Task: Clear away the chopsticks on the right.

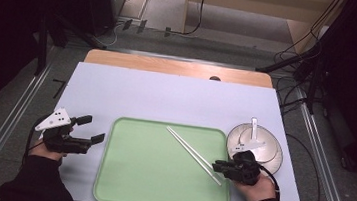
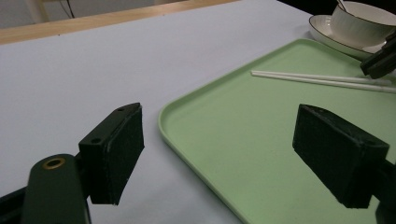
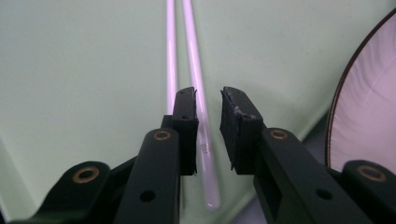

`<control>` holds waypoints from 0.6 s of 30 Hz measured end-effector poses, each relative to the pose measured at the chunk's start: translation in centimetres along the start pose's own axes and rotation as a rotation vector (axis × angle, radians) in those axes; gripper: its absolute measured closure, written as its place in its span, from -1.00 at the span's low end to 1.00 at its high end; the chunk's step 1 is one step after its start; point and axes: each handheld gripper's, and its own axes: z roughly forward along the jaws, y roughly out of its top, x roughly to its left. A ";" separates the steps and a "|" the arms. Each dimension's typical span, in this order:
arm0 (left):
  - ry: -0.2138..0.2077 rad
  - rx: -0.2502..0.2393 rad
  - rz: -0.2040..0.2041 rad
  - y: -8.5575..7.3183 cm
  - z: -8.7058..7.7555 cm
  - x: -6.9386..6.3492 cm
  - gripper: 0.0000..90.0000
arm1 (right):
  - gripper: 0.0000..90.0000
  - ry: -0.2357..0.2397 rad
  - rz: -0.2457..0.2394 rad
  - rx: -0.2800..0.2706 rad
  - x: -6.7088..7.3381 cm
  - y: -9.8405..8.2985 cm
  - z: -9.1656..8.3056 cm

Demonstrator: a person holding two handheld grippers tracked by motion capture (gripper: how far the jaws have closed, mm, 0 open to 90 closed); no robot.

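1. Our right tool (image 3: 208,133) stands narrowly parted over the near end of the chopsticks (image 1: 193,154), which lie on the green tray (image 1: 146,197); nothing is gripped.
2. Our left tool (image 2: 217,156) gapes wide, empty, left of the tray.
3. Closing off-centre could catch one stick and roll the other away.

Grey floor (image 1: 172,42), dark surroundings

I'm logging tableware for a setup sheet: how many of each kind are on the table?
Chopsticks: 2
Tray: 1
Saucer: 1
Bowl: 1
Spoon: 1
Total: 6
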 end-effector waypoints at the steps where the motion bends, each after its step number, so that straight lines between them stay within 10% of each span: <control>1: -0.002 -0.003 -0.001 0.0 0.0 0.0 -0.63 | 0.66 -0.001 0.003 -0.008 0.1 0.1 -0.3; 18: -0.005 0.001 -0.002 0.0 0.1 0.0 -0.63 | -0.03 0.071 -0.056 -0.096 2.4 2.4 -0.7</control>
